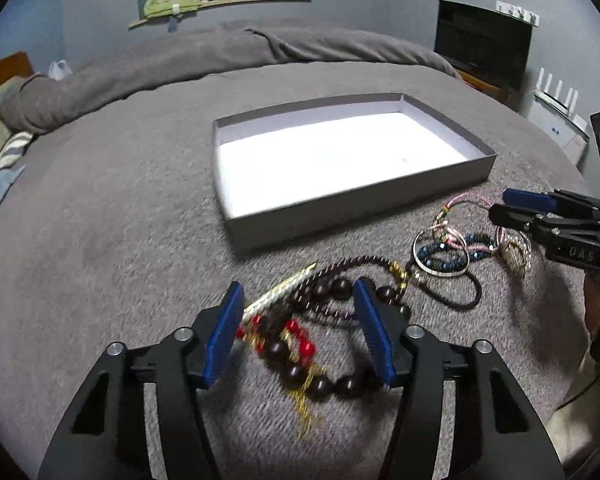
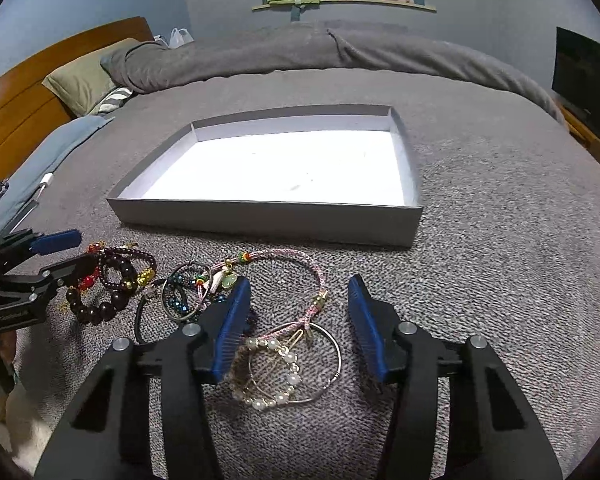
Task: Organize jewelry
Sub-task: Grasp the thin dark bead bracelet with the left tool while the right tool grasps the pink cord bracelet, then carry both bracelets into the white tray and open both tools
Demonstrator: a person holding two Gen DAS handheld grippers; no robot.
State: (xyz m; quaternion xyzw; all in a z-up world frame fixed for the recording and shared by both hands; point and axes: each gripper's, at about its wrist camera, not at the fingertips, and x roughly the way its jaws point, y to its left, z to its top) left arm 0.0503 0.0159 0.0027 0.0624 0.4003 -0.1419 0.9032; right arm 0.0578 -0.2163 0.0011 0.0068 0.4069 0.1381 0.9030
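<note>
Evidently the picking-up step is only starting: the shallow grey cardboard box with a white floor (image 2: 268,216) sits bare on the grey bed blanket (image 2: 500,240), and all the jewelry lies in front of it. The left gripper (image 1: 300,320) is spread around the dark wooden bead bracelet (image 1: 312,376); the right gripper (image 2: 298,320) is spread over the pearl hair clip (image 2: 272,376). Next, each probably must lower and close. Only the right view shows the clip's pearls clearly; the left view blurs its beads.
</note>
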